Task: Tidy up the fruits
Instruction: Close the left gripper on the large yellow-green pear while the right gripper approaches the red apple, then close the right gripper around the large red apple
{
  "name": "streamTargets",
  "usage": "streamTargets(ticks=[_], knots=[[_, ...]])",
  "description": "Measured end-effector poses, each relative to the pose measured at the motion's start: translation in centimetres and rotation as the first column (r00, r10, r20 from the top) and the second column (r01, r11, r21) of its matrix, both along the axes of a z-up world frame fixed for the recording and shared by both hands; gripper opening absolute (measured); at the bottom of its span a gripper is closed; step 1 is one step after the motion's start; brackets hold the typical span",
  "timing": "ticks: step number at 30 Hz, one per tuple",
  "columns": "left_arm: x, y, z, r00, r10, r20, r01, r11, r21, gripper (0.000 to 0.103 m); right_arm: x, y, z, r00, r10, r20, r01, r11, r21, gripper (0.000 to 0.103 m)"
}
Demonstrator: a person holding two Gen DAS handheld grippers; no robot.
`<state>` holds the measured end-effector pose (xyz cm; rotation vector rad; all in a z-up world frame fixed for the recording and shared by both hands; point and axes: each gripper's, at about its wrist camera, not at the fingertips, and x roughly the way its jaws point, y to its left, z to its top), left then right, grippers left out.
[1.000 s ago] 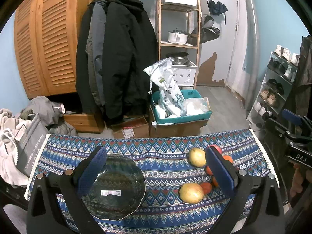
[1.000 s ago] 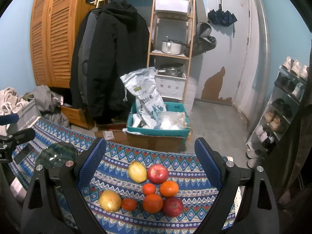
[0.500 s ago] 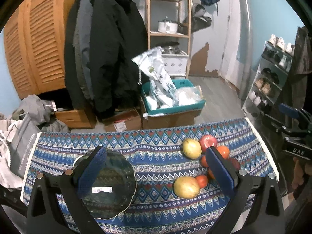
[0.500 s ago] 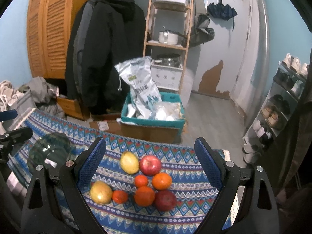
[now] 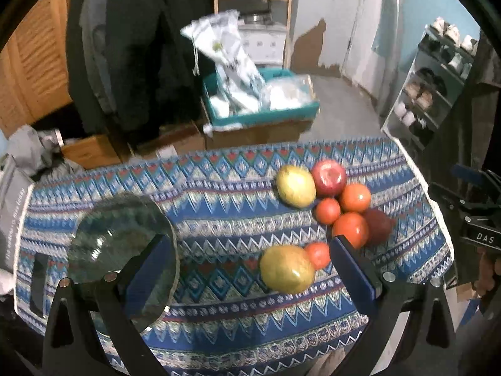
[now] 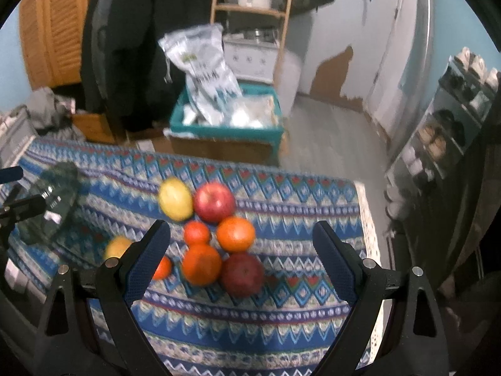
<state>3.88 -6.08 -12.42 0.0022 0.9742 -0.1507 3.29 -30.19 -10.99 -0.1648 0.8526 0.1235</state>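
Observation:
A cluster of fruit lies on the patterned tablecloth [image 5: 219, 219]: two yellow fruits [image 5: 286, 268] [image 5: 295, 185], a red apple [image 5: 328, 174], a dark red apple [image 6: 242, 274] and several oranges [image 6: 235, 233]. A clear glass plate [image 5: 122, 241] sits at the cloth's left. My left gripper [image 5: 250, 269] hovers open over the cloth, the near yellow fruit between its fingers' lines. My right gripper [image 6: 241, 257] is open above the oranges and dark apple, nothing held.
Beyond the table stand a teal crate [image 5: 260, 109] with bags on a cardboard box, hanging coats [image 5: 141, 47], a wooden shelf [image 6: 250, 9] and a shoe rack [image 5: 435, 81]. The cloth's right edge [image 6: 369, 235] drops off near the rack.
Both grippers have tilted down and moved closer to the table. The fruit cluster now looms larger between the fingers of each. Both stay open.

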Motion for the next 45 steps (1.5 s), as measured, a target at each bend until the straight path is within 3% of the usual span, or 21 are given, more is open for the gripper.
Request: streamTargets(ticks=[14, 20, 30, 43, 45], knots=[[1.1, -3.8, -7.7, 0.982, -0.066, -0.176, 0.074, 0.996, 0.043, 0.102, 1.1, -2.4, -7.0, 0.979, -0.042, -0.201, 0.046, 0.999, 0.017, 0.09], [2.2, -4.6, -9.9, 0.975, -0.067, -0.213, 0.08, 0.995, 0.056, 0.102, 1.5, -2.9, -9.5, 0.96, -0.033, -0.277, 0.048, 0.998, 0.044, 0.09], [3.3, -5.6, -13.3, 0.958, -0.092, -0.272, 0.115, 0.991, 0.069, 0.099, 2.4, -2.8, -11.3, 0.948, -0.023, -0.318, 0.031, 0.999, 0.021, 0.09], [4.4, -5.5, -15.2, 0.937, -0.153, -0.313, 0.148, 0.988, -0.042, 0.082, 4.0, -2.9, -14.4, 0.923, 0.046, -0.382, -0.056, 0.998, -0.016, 0.09], [4.4, -5.8, -15.2, 0.937, -0.165, -0.309, 0.163, 0.986, -0.033, 0.082, 4.4, -2.8, -14.9, 0.918, 0.061, -0.392, -0.074, 0.997, -0.018, 0.09]])
